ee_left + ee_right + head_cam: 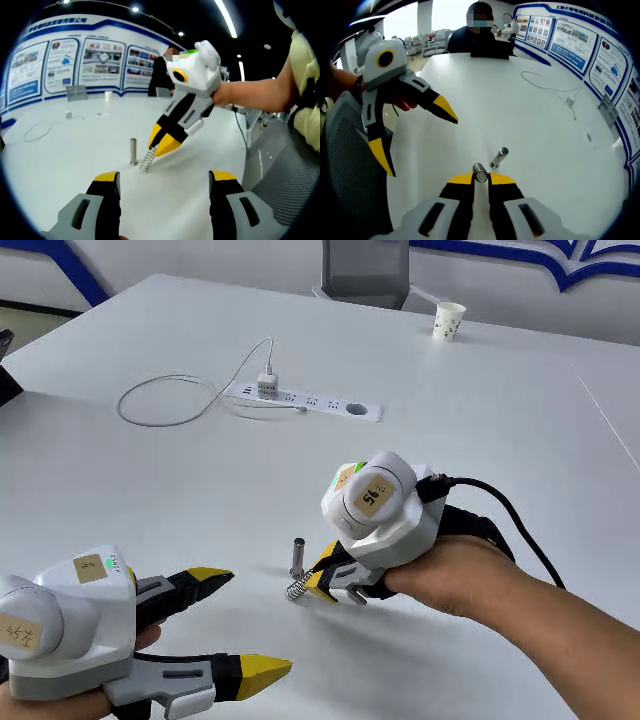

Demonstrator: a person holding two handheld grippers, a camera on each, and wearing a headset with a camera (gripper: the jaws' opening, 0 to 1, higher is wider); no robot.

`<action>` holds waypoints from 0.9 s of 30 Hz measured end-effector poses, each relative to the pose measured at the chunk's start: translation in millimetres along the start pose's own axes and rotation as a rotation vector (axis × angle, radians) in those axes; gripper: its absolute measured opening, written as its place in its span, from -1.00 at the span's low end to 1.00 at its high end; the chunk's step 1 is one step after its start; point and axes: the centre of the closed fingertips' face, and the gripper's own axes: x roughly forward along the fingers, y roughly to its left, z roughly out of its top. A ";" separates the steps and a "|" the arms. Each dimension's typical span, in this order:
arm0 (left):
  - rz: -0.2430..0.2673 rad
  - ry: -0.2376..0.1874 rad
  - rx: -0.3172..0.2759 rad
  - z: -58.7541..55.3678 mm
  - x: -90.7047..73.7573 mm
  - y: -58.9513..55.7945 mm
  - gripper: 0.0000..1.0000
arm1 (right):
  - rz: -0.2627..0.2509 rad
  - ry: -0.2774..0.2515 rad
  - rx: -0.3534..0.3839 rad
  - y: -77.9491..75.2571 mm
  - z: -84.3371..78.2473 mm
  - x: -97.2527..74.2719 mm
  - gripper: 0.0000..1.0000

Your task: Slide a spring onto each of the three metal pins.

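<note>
White table (pixel 480 440), mostly bare. Far side had a power strip (pixel 305 400) with a charger plugged in and a white cable (pixel 160 400) looped off to its left. A paper cup (pixel 449 321) stood near the far edge. Wall posters (pixel 75 62) with blue trim ran behind the table in both gripper views.

Right gripper (pixel 318 580) was tilted nose-down toward the table, jaws closed together on the top end of a spring (pixel 297 588). From the left gripper view, the spring (pixel 145 162) hung slanted from the yellow tips, with its lower end down at the table surface. Couldn't tell if it was actually touching. The right gripper view had the spring (pixel 480 172) end-on, pinched right at the tips.

One metal pin (pixel 297 557) stood upright on the table just beside the spring, bare, nothing on it. The spring was next to the pin (pixel 133 151), not over it. The pin (pixel 498 157) sat just past the right gripper's tips, slightly to the right in its own view.

Left gripper (pixel 255 621) was at the near left, off the table, jaws wide apart and holding nothing, well apart from the pin. It pointed toward the right gripper's work area.
</note>
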 end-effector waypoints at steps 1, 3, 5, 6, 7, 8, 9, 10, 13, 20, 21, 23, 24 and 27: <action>0.000 0.000 0.001 -0.1 -0.1 0.0 0.47 | 0.001 -0.001 -0.001 0.1 0.6 -0.6 -0.76; 0.001 -0.001 0.000 0.0 -0.4 -0.3 0.47 | 0.001 -0.001 -0.001 0.5 2.1 -2.3 -0.76; 0.002 -0.002 0.001 -0.1 -0.7 -0.5 0.47 | 0.003 0.001 -0.003 0.9 3.6 -4.1 -0.76; 0.002 -0.002 0.001 0.0 -0.7 -0.7 0.47 | 0.005 0.003 -0.004 1.1 4.0 -4.7 -0.76; 0.002 -0.002 0.001 0.1 -0.7 -0.8 0.47 | 0.007 0.007 -0.004 1.4 4.5 -5.5 -0.76; 0.002 -0.003 0.002 0.3 -0.8 -1.1 0.47 | 0.007 0.007 -0.006 1.6 5.2 -6.2 -0.76; 0.003 -0.003 0.002 0.6 -0.7 -1.2 0.47 | 0.007 0.006 -0.010 1.8 6.6 -7.5 -0.76; 0.003 -0.004 0.002 0.7 -0.7 -1.1 0.47 | 0.008 0.006 -0.011 2.0 7.6 -8.3 -0.76; 0.002 -0.006 0.002 1.2 -0.4 -1.3 0.47 | 0.009 0.007 -0.018 2.5 10.2 -10.9 -0.76; 0.002 -0.008 0.001 1.2 -0.9 -1.3 0.47 | 0.009 0.012 -0.036 2.2 16.4 -19.7 -0.76; 0.002 -0.008 0.001 1.2 -1.0 -1.2 0.47 | 0.009 0.013 -0.037 1.2 17.5 -21.3 -0.76; 0.002 -0.008 0.002 1.4 -0.7 -1.6 0.47 | 0.009 0.010 -0.036 -1.5 21.1 -26.1 -0.76; 0.002 -0.009 0.002 1.5 -0.8 -1.7 0.47 | 0.007 0.010 -0.034 -3.5 23.1 -28.8 -0.76; 0.001 -0.011 0.002 1.9 -0.6 -2.2 0.47 | 0.003 0.007 -0.035 -8.2 28.3 -35.2 -0.76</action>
